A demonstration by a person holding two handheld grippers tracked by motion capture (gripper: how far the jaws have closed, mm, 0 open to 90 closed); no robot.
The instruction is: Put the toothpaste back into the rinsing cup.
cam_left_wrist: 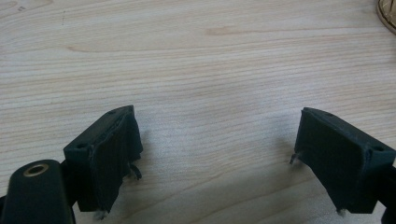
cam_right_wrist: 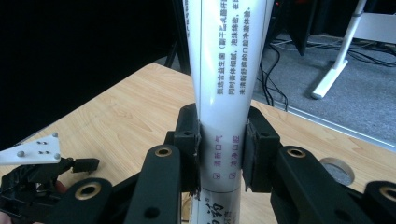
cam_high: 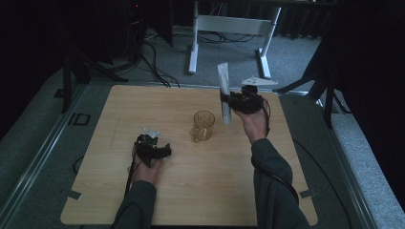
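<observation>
A person sits at a light wooden table [cam_high: 191, 191] and holds a black gripper in each hand. The right gripper [cam_high: 228, 101] is up in the air over the far right part of the table. It pinches a white tube [cam_high: 223, 90] with small printed writing on it, maybe toothpaste. The tube stands almost straight up, with its flat end on top and leaning a little. In the right gripper view, the two black jaws squeeze the tube [cam_right_wrist: 223, 93] from both sides, low on its body, and its wide part goes up past the top. A clear yellowish glass mug [cam_high: 203, 125] with a handle stands on the table, in the middle, just below and left of the tube. The tube does not touch the mug. The left gripper [cam_high: 165, 151] rests low near the table, well left of the mug. Its jaws are spread wide, with just bare wood between them. The rim of the mug [cam_left_wrist: 387, 14] peeks in at the top right corner of the left gripper view.
</observation>
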